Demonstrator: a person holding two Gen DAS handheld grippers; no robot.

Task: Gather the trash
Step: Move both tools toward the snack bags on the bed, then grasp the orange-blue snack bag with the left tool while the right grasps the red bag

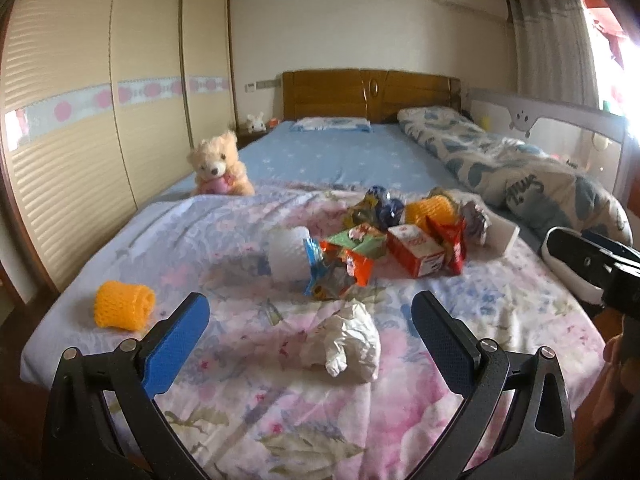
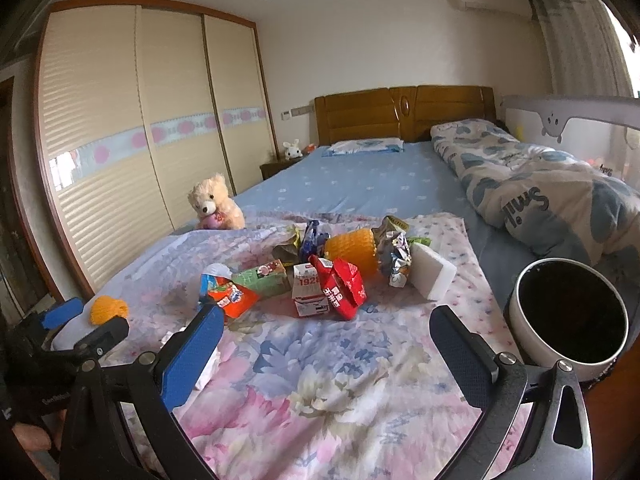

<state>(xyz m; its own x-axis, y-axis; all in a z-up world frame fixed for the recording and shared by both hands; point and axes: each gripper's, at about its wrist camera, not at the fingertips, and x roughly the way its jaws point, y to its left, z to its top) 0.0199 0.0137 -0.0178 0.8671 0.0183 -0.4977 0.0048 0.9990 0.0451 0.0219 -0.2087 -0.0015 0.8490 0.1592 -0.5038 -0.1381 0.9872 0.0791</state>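
Note:
Trash lies on the flowered blanket (image 1: 248, 400). In the left wrist view, a crumpled white paper (image 1: 354, 340) rests between the fingers of my open left gripper (image 1: 310, 340), untouched. Beyond it are a white foam net (image 1: 288, 254), snack wrappers (image 1: 344, 264), a red-and-white carton (image 1: 416, 250) and an orange foam net (image 1: 430, 208). A second orange net (image 1: 124, 306) lies apart at the left. My right gripper (image 2: 328, 356) hangs open and empty over the blanket, short of the carton (image 2: 308, 292) and red wrapper (image 2: 340, 288). A white bin (image 2: 568, 316) with a dark inside stands at its right.
A teddy bear (image 1: 218, 166) sits at the bed's left edge. A rolled quilt (image 2: 540, 196) lies along the right side by a bed rail. A white foam block (image 2: 432, 276) sits at the pile's right. Sliding wardrobe doors (image 1: 80, 120) line the left wall.

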